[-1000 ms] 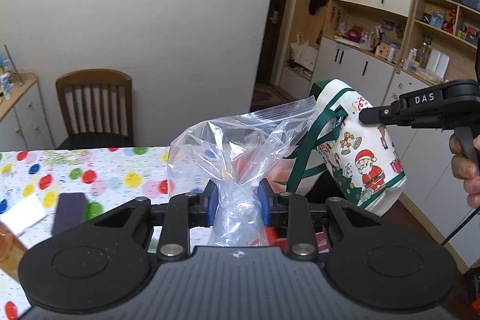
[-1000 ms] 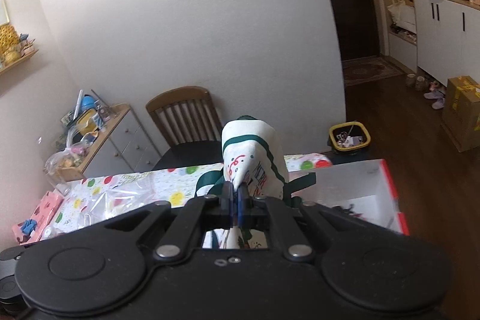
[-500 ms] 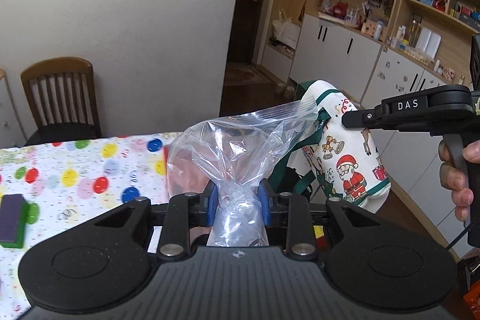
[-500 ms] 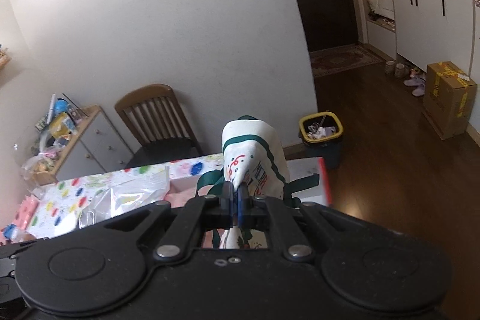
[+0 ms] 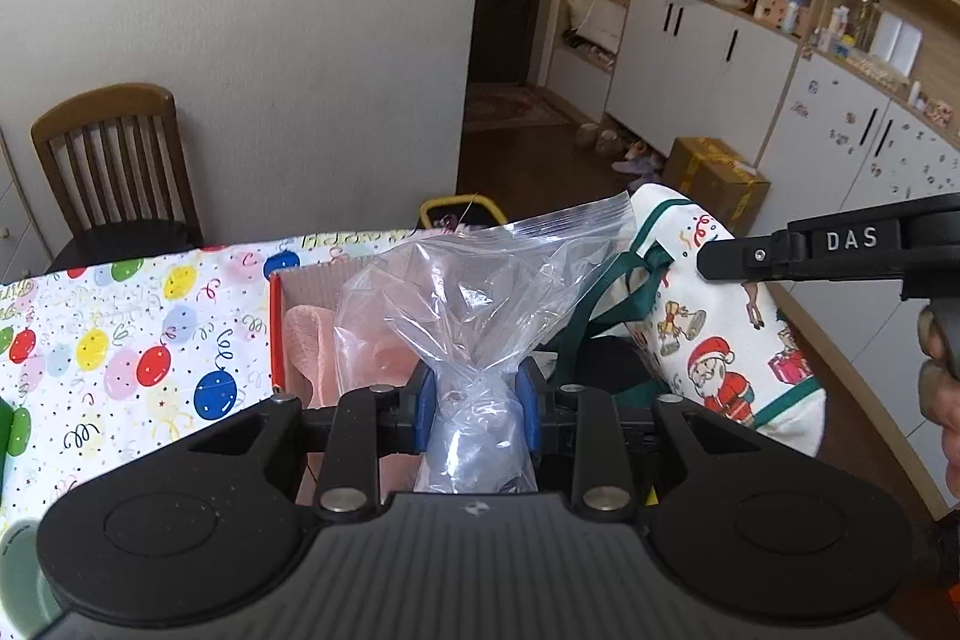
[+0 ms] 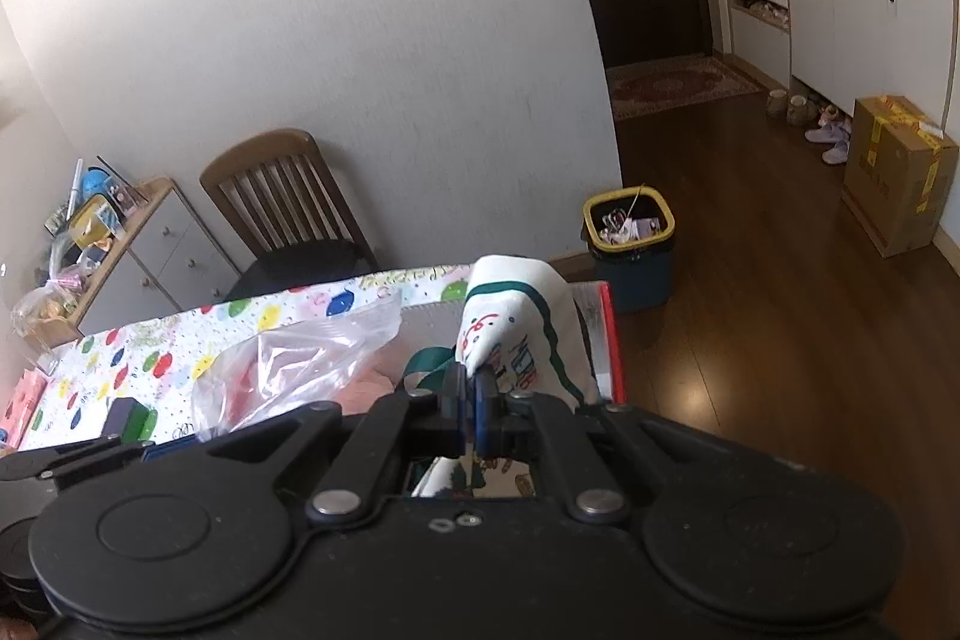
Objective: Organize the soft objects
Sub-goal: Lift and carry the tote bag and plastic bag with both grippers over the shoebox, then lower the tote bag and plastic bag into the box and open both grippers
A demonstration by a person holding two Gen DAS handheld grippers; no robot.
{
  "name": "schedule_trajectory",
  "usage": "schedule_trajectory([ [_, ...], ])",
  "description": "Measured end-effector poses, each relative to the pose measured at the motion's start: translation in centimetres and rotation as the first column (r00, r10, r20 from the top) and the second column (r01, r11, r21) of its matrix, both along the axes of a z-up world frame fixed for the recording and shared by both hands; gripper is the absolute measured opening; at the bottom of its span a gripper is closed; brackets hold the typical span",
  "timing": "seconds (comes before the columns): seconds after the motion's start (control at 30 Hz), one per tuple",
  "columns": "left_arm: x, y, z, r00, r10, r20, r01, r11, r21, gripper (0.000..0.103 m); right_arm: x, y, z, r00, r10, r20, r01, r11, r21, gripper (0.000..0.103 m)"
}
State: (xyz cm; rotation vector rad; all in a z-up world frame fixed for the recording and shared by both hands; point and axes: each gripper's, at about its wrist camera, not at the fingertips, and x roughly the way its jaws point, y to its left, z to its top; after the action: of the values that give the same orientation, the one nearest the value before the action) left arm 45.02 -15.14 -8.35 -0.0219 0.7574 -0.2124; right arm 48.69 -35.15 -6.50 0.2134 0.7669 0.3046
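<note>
Both tools have swung toward the table's far right corner over the last sec: the chair sits further left in both views than before, and the red-edged box point(image 5: 276, 328) is now directly under the load. Judging by that, the carry phase is about done and a drop into the box is next.

Left gripper point(image 5: 474, 403) is pinched narrow round the twisted neck of the clear zip bag point(image 5: 480, 292), bag held up above the box w/ its zip edge pointing up-right. Right gripper point(image 6: 471, 403) is nearly closed, nipping a fold of the Santa-print cloth bag point(image 6: 516, 316), which hangs over the box's right edge, green straps dangling.

Left view only: pink soft stuff point(image 5: 306, 340) already in the box, plus the Santa print and the person's fingers on the right tool's handle. Right view only: box's right red rim point(image 6: 612, 340), bin on the floor beyond the table, a dark block w/ green base on the tablecloth point(image 6: 78, 370) near the left edge.
</note>
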Motion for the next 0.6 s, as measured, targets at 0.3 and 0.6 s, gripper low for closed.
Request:
schedule_trajectory([
  [0.3, 2.6, -0.8, -2.9, 0.995, 0.025, -0.101, -0.023, 1.000, 0.020, 0.027, 2.6, 1.0, -1.5, 0.999, 0.013, -0.037, -0.015, 0.999, -0.047, 0.002],
  [0.6, 3.8, -1.5, -5.0, 0.979, 0.018, -0.203, -0.015, 1.000, 0.016, 0.027, 2.9, 1.7, -3.8, 0.994, 0.041, -0.097, -0.049, 0.996, -0.078, 0.003],
])
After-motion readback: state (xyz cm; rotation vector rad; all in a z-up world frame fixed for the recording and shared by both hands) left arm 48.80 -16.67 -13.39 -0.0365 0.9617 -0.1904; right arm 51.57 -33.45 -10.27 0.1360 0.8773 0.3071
